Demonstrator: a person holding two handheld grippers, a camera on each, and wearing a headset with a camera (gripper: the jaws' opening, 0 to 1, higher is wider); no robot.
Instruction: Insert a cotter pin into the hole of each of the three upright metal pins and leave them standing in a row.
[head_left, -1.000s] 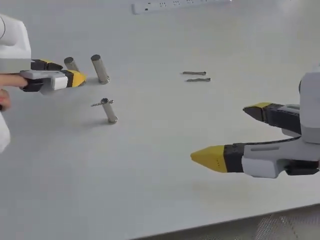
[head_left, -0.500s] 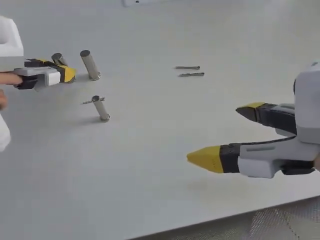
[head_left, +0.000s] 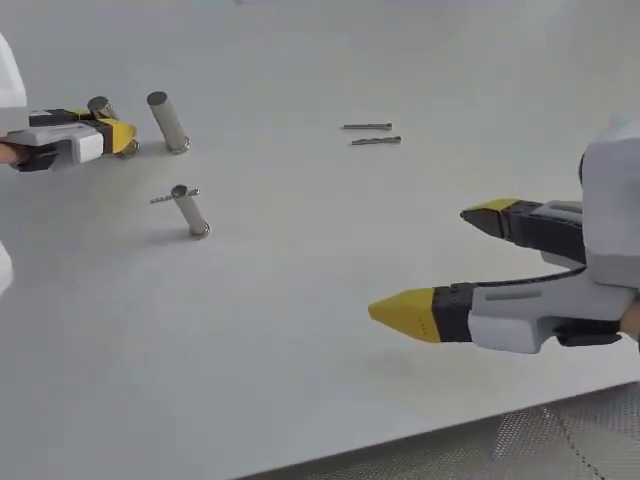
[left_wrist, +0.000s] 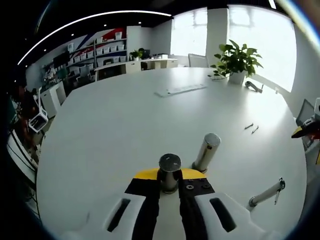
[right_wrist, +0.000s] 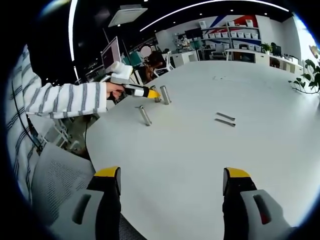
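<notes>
White tabletop (head_left: 300, 330) holds all the parts. Far left: left gripper (head_left: 112, 130), carried by a hand (right_wrist: 116, 89) with a striped sleeve (right_wrist: 65, 100) (the sleeve is clearest in the right gripper view). Its jaws are drawn narrow and clamped on the first metal pin (left_wrist: 169, 171), low on the shaft. That pin stands upright on the table, its round top above the yellow jaw tips.

Just right of it is the second metal pin (head_left: 167, 122), upright and free-standing, close beside the left gripper's tips (touching or not, can't tell). Nearer and a bit right, the third metal pin (head_left: 189, 212) stands apart from the other two. The inserted cotter pin (head_left: 165, 197) sits crosswise through its top, sticking out to the left.

Middle, farther back: the far cotter pin (head_left: 367, 127) and the near cotter pin (head_left: 376, 141) lie flat on the table, roughly parallel and just beside each other, well apart from the three metal pins.

Right, near edge: right gripper (head_left: 430, 262), jaws spread wide with nothing between them, above the table, tips pointing left, well apart from every part (its own view shows bare table between the two yellow tips).

Far end of the table in the left gripper view: power strip (left_wrist: 180, 90), potted plant (left_wrist: 237, 62) to its right.
</notes>
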